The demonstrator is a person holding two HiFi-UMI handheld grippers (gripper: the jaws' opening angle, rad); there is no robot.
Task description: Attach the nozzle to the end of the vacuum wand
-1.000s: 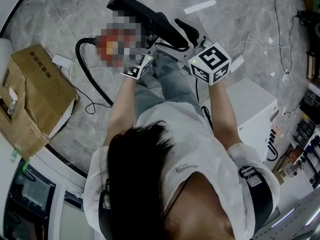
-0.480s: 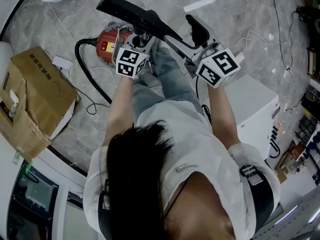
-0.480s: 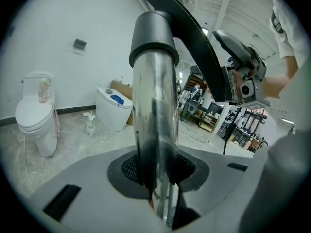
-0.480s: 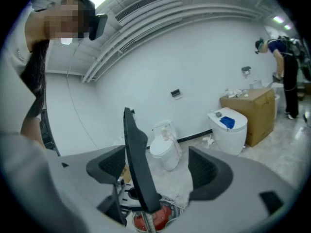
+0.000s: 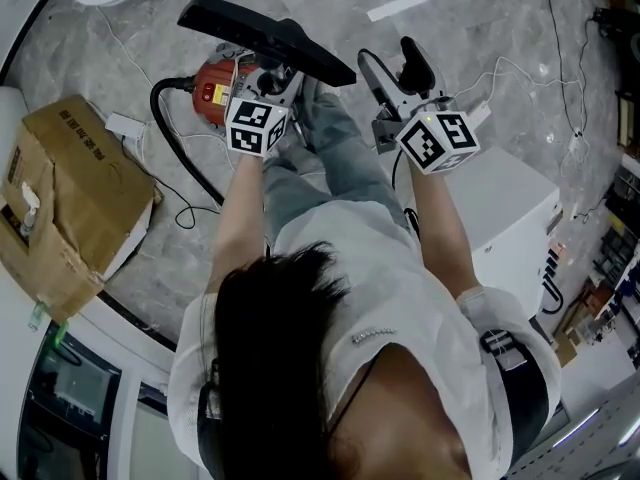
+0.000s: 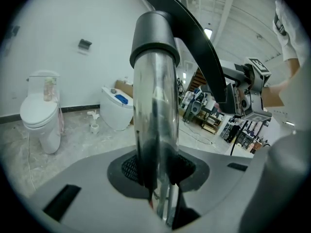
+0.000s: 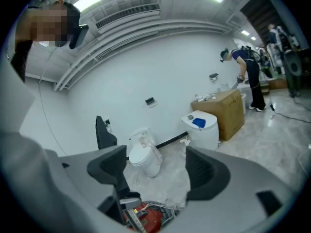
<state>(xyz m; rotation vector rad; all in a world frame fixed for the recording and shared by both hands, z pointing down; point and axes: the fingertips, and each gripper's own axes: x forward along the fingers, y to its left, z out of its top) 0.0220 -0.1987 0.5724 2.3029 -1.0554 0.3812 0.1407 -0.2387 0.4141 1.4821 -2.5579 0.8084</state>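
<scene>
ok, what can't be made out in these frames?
- Joint of wand and nozzle: head view, covered by the left tool; left gripper view shows a dark collar, seating unclear.
- Nozzle's far end: left gripper view, cut by the top edge.
- Vacuum: head view, partly behind the left tool; right gripper view, cut by the bottom edge.
- Box print: head view, too small.
</scene>
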